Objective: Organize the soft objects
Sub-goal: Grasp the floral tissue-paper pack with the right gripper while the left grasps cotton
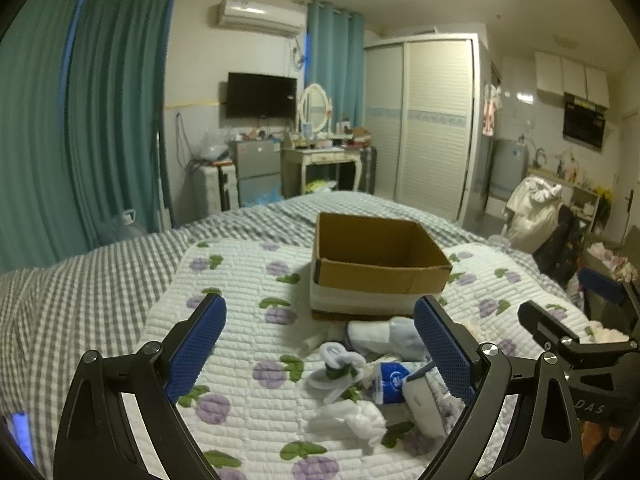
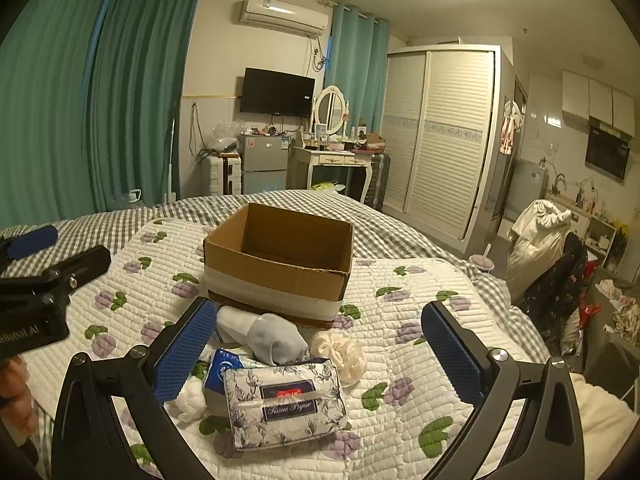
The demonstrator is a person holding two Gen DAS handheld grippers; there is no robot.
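The left tongs are wide apart and hold nothing. The soft things lie in a pile on the bed's flower quilt, just in front of the box: a white fluffy ball, gray socks, a flowery tissue pack and a cream puff. The right tongs are wide apart and hold nothing too. The box looks empty, so I think the job has hardly started.
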